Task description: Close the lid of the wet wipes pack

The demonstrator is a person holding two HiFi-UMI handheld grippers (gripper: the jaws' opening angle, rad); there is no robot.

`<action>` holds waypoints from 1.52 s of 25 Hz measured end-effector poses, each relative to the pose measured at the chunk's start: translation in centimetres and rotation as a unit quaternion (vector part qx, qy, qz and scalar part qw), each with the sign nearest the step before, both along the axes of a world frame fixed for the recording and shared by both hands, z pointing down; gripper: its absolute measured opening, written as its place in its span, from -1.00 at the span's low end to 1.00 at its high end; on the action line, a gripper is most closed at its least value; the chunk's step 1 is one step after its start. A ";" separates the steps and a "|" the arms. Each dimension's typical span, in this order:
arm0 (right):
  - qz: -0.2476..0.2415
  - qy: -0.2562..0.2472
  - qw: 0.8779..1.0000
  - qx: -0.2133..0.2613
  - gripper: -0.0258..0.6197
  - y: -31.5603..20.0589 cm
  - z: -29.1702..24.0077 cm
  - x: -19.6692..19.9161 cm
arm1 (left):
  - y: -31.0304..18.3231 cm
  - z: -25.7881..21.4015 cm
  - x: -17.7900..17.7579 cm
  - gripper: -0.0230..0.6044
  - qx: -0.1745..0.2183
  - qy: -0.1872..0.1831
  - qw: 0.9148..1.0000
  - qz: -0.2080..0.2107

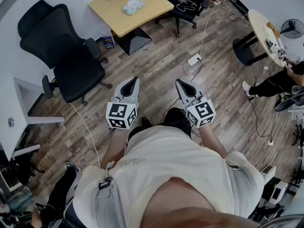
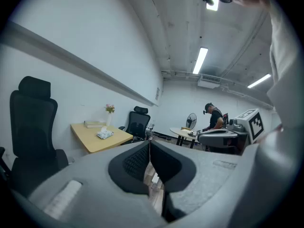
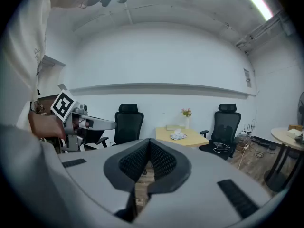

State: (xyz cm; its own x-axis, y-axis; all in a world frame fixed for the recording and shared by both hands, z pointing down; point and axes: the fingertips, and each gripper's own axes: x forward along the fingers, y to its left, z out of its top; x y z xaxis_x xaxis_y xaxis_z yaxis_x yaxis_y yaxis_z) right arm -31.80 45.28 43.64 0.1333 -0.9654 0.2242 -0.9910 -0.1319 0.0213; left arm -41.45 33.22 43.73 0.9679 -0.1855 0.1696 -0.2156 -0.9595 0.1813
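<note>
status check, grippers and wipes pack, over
Left gripper shut, empty; right gripper same. Wet wipes pack on far table, untouched. Power strip on floor ahead.

I count two chairs (image 1: pixel 61 46) (image 1: pixel 186 1), one yellow table (image 1: pixel 145 14), one round table (image 1: pixel 258 23), one wipes pack (image 1: pixel 133 5), one fan (image 1: pixel 290 28), two grippers (image 1: pixel 134 80) (image 1: pixel 179 82).

Dim, bluish ceiling-strip light; strong fisheye warping, dark corners.
</note>
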 end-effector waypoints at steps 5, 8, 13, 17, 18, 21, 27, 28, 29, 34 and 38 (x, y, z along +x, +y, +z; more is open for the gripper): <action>0.016 -0.007 1.000 -0.001 -0.92 -0.9 0.5 1.2 | -1.1 0.7 0.5 -0.87 -0.001 -0.007 1.000 0.005; 0.021 -0.011 1.000 -0.003 -0.92 -1.4 1.0 2.4 | -2.2 1.4 1.2 -0.87 -0.003 -0.011 1.000 -0.001; 0.013 -0.034 0.999 -0.007 -0.92 -1.9 2.1 4.4 | -3.1 1.7 3.4 -0.87 -0.002 -0.015 1.000 -0.009; -0.008 -0.045 0.999 -0.001 -0.92 -3.4 3.0 7.3 | -3.7 1.6 6.3 -0.87 0.003 -0.021 1.000 -0.017; -0.012 -0.047 0.999 0.001 -0.92 -4.1 3.1 8.3 | -3.9 1.6 7.3 -0.87 -0.002 -0.024 1.000 -0.019; -0.024 -0.058 0.998 0.017 -0.92 -6.8 2.6 11.4 | -5.0 0.8 10.5 -0.87 -0.048 -0.013 0.999 -0.015; -0.045 -0.059 0.995 0.066 -0.92 -13.1 1.1 19.5 | -9.7 -2.1 19.9 -0.87 -0.017 -0.020 1.000 -0.003; -0.047 -0.064 0.994 0.071 -0.92 -13.6 1.0 20.8 | -10.3 -2.7 21.4 -0.88 -0.012 -0.018 1.000 -0.005; -0.049 -0.065 0.994 0.075 -0.92 -14.1 1.0 22.1 | -10.8 -3.4 22.9 -0.87 -0.006 -0.013 1.000 -0.007; -0.076 -0.060 0.993 0.060 -0.92 -16.0 2.5 25.9 | -11.0 -4.7 27.4 -0.87 0.033 -0.010 0.999 0.006; -0.089 -0.083 0.991 0.061 -0.92 -17.9 2.7 26.5 | -12.0 -3.3 27.6 -0.87 0.030 -0.038 0.999 -0.007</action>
